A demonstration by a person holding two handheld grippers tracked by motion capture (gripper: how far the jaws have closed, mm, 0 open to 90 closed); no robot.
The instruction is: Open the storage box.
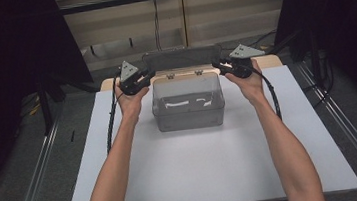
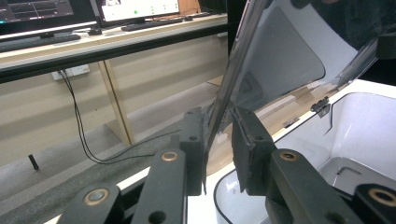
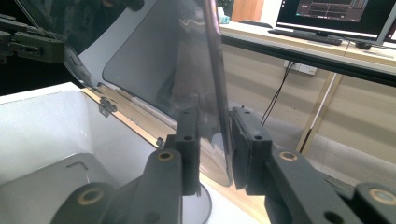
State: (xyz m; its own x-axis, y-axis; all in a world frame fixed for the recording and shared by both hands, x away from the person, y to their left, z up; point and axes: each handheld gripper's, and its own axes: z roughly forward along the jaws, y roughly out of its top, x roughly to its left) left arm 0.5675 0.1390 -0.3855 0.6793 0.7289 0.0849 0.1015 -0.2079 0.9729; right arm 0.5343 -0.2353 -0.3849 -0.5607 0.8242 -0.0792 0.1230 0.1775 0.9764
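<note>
Lid (image 1: 182,58) of the clear box (image 1: 188,103), upper centre of the high view, stands raised on its hinges. Left claw (image 2: 218,140) and right claw (image 3: 215,140) each straddle a lid edge, jaws narrow, barely touching. Likely mid-swing; next, both must move the lid together.

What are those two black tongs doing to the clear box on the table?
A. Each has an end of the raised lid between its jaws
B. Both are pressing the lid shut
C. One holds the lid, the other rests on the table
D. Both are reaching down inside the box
A: the lid stands raised behind the box, with the left tongs and the right tongs each having a lid edge between their jaws.
</note>
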